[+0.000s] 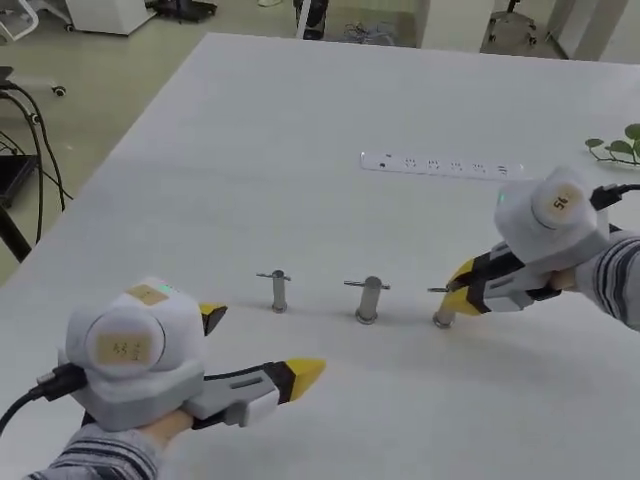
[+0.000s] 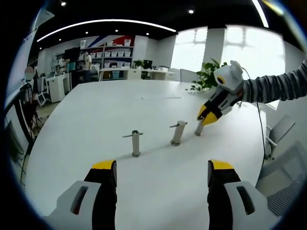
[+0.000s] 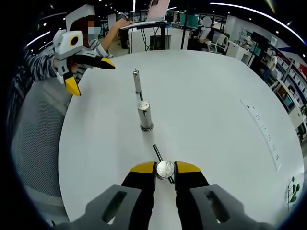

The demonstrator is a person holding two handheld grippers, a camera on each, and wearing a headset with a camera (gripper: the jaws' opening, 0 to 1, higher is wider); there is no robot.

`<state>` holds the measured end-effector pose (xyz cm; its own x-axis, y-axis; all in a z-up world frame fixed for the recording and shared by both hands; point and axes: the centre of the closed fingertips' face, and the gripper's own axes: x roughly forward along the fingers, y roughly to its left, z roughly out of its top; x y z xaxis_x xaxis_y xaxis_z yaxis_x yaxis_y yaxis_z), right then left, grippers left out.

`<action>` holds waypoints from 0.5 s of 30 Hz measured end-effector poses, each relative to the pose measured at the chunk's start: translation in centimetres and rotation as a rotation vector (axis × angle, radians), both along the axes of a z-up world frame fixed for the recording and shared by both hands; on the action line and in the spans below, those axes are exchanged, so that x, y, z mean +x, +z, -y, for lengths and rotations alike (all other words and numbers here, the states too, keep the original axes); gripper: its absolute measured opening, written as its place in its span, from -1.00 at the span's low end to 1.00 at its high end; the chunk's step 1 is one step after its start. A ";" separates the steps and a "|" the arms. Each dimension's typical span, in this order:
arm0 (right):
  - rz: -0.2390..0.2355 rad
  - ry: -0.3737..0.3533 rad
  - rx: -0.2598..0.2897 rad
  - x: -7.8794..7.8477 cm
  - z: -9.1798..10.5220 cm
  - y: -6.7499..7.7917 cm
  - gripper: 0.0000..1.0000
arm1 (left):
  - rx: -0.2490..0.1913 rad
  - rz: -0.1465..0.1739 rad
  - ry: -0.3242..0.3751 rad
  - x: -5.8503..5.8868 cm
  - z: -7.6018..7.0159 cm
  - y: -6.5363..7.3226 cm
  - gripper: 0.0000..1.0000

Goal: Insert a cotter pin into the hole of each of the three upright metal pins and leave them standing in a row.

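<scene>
Three upright metal pins stand in a row on the white table: the left pin (image 1: 279, 291), the middle pin (image 1: 368, 300) and the right pin (image 1: 443, 318). Each has a thin cotter pin through its top. My right gripper (image 1: 457, 283) is shut on the right pin's head (image 3: 165, 169), one yellow-tipped jaw on each side, and that pin's cotter pin (image 3: 158, 153) sticks out ahead of the jaws. My left gripper (image 1: 260, 345) hovers open in front of the row with nothing between its fingers. It faces the left pin (image 2: 136, 143) and the middle pin (image 2: 178, 133).
A white power strip (image 1: 440, 165) lies on the table behind the pins. A green plant (image 1: 620, 145) shows at the right edge. Chairs, desks and shelves stand around the table in the room.
</scene>
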<state>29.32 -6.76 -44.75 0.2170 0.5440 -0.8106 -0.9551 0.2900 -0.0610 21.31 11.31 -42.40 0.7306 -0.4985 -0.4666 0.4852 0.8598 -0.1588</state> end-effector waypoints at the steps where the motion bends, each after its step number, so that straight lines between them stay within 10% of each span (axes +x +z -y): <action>1: 0.005 -0.009 0.003 0.0 0.0 0.2 -0.79 | 0.001 -0.002 0.001 0.0 -0.1 0.0 0.52; 15: 0.049 -0.214 0.085 -1.0 0.9 2.2 -0.37 | 0.005 0.008 0.015 0.3 -1.0 1.0 0.50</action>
